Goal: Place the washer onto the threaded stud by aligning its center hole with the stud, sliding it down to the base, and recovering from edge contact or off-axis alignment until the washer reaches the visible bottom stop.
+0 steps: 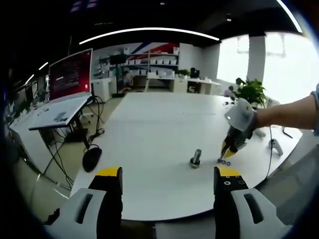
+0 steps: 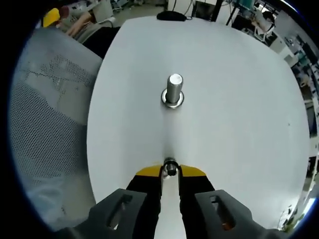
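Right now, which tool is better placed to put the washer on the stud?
The right tool: it is shut on the washer, close to the threaded stud. The left tool is open, farther back.

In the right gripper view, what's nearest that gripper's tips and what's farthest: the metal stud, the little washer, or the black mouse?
1. Washer: pinched between the right gripper tips.
2. Threaded stud: upright mid-table, straight ahead.
3. Black mouse: at the table's far edge.
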